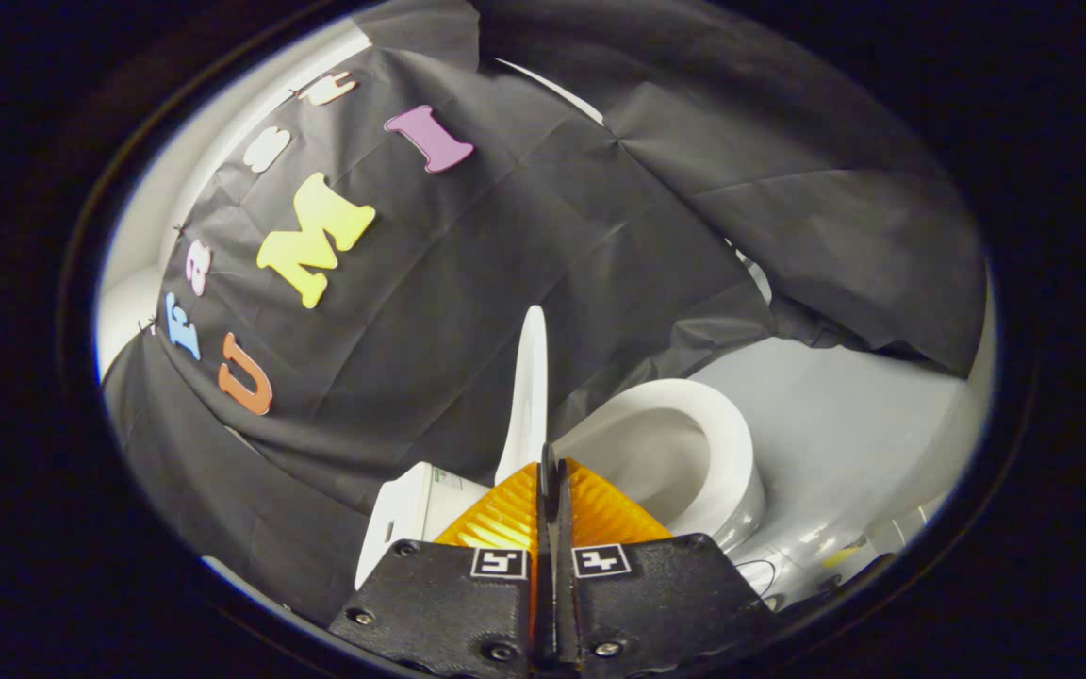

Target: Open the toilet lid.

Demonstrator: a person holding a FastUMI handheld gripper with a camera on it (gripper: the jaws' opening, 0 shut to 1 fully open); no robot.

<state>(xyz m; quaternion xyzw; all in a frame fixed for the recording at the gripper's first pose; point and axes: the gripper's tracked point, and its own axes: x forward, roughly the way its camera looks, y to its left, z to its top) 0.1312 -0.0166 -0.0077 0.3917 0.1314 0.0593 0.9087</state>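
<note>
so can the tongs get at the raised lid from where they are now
Probably yes. The tongs are closed together, and the lid's thin edge stands upright just beyond their tips, with nothing between. Whether they already pinch its lower edge is unclear. The bowl's seat ring sits off to one side.

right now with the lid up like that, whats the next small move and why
Probably open the claw a little and back straight off. The toilet lid already stands upright on edge, clear of the seat ring and bowl, and the fingers sit closed together at its lower edge, so a sideways pull could tip it back down.
</note>
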